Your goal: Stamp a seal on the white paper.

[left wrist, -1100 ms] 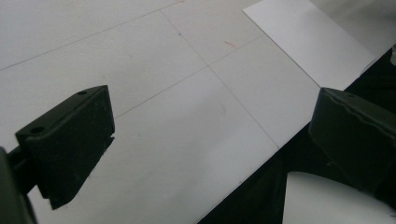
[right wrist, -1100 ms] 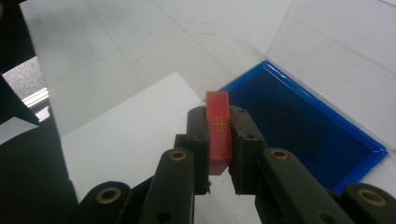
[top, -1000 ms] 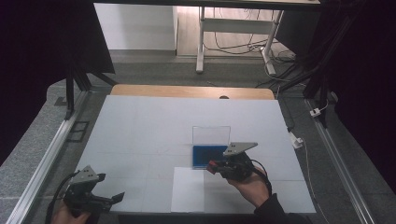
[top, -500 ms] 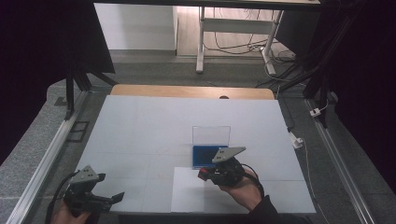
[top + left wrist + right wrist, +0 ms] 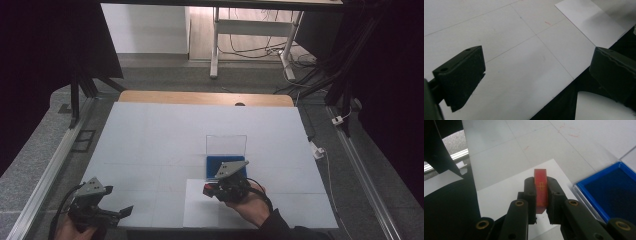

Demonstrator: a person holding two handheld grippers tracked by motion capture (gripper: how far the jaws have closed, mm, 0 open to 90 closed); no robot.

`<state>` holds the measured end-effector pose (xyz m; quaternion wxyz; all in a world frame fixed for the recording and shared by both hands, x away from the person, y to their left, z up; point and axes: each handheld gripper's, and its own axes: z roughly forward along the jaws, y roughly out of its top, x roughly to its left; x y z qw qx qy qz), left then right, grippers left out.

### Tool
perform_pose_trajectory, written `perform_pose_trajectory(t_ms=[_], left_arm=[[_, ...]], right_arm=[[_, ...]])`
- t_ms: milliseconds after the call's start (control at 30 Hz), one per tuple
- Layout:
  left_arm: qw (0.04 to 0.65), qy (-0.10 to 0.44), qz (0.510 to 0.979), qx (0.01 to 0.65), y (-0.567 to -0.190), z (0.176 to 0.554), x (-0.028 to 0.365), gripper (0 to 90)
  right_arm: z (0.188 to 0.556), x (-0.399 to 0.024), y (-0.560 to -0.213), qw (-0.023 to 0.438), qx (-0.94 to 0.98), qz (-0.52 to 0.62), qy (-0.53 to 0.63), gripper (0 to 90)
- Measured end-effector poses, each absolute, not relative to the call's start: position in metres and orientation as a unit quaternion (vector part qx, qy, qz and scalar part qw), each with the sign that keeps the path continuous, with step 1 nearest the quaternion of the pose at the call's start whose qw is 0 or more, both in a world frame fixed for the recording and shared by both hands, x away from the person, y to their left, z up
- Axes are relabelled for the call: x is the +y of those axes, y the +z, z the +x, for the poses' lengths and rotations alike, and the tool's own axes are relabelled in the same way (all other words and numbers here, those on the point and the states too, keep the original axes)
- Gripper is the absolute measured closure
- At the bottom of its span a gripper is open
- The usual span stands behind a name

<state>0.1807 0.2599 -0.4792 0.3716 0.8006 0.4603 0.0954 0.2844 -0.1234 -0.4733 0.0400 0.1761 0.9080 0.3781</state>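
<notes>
Left gripper (image 5: 102, 212): held at the near left edge of the white table (image 5: 160, 135), jaws spread wide with nothing between them. White sheet (image 5: 200, 205): lies flat just beneath and left of the right gripper. Right gripper (image 5: 541, 195): jaws pressed onto a red stamp (image 5: 541, 187), pinching it by its flat sides above the sheet. Blue ink pad (image 5: 614, 187): sits just right of the pinched stamp, its clear lid (image 5: 226, 145) raised upright behind.

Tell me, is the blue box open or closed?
Open. The blue box has its clear lid standing up behind it, and the right gripper view shows its blue inside uncovered.
</notes>
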Motion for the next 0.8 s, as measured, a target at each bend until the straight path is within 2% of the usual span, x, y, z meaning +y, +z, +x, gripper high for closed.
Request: perform_pose_trajectory(t_ms=[800], left_arm=[[0.371,0.097,0.801,0.460,-0.479,0.180,0.260,1.2]], right_arm=[[0.285,-0.102,-0.505,0.036,0.930,0.145,0.334,79.8]])
